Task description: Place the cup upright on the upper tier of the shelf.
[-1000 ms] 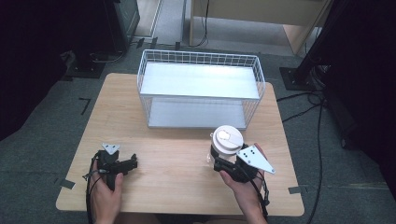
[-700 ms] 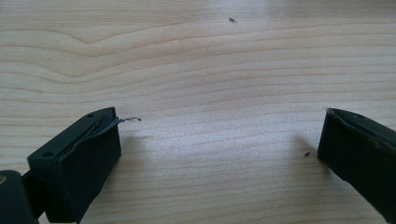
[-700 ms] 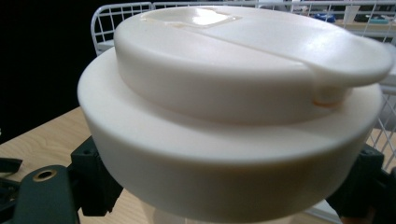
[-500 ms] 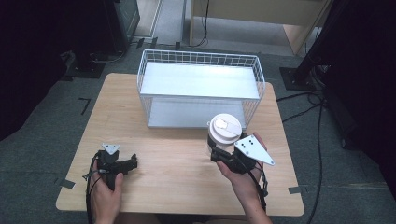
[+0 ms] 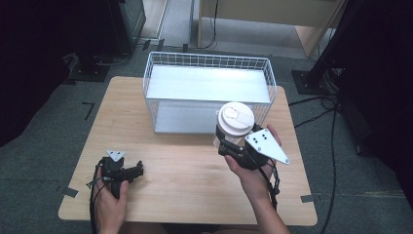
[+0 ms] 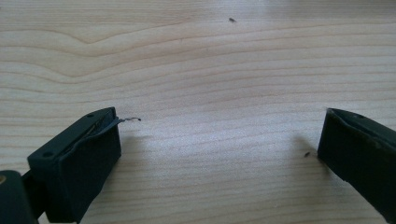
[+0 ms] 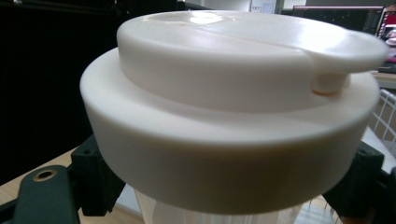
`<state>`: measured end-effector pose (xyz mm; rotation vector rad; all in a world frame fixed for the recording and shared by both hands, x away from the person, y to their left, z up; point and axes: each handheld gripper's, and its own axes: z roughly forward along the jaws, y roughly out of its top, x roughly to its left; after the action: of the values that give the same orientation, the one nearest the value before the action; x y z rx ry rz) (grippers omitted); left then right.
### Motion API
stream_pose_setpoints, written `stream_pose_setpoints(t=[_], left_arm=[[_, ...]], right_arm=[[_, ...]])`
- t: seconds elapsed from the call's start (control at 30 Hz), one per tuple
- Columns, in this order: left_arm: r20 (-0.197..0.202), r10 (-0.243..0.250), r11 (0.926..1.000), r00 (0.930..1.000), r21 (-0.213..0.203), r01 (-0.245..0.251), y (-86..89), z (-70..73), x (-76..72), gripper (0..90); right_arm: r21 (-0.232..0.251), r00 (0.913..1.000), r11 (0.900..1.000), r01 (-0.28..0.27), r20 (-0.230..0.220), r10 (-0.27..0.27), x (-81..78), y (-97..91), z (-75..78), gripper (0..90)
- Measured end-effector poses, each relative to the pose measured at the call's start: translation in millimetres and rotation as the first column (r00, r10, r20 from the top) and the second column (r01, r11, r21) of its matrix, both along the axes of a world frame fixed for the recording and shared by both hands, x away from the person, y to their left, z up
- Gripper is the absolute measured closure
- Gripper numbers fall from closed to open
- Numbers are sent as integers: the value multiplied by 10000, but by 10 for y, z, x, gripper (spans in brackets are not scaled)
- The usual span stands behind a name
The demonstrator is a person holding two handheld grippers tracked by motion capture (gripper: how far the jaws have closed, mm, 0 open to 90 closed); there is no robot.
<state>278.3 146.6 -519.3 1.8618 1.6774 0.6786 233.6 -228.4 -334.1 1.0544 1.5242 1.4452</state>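
Note:
A clear cup with a cream lid [image 5: 234, 119] hangs upright above the table, just in front of the white wire basket [image 5: 209, 63]. My right gripper [image 5: 229, 145] is shut on the cup below its lid. In the right gripper view the lid [image 7: 233, 93] looms close, with the black jaws pressed against the cup's sides beneath it. My left gripper [image 5: 136, 169] rests on the wooden table [image 5: 185, 195] at the front left. Its jaws stand wide apart in the left gripper view, with bare wood between the fingertips [image 6: 93, 158].
The wire basket stands at the back middle of the table and holds nothing that I can see. Black stands and cables lie on the grey floor around the table. Tape marks sit at the table's front corners.
My right gripper has lifted the cup off the table and carried it up and toward the basket. The left gripper has stayed still.

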Motion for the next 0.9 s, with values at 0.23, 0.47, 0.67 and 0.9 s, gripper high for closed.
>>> stream_pose_setpoints(t=[0.23,0.47,0.67,0.9], left_arm=[[-5,-2,10000,10000,3,2,0,0,0,0],[-5,-1,10000,10000,2,1,0,0,0,0],[-22,-3,10000,10000,-7,3,0,1,-1,0],[-13,6,10000,10000,-20,-6,-1,0,-1,0]], right_arm=[[-78,9988,9999,153,466,-150,97,10,188,158],[26,9970,9998,182,754,-184,227,36,393,158],[-40,9957,9999,156,913,-152,360,103,554,158],[-312,9953,9993,208,954,-178,590,220,643,158]])
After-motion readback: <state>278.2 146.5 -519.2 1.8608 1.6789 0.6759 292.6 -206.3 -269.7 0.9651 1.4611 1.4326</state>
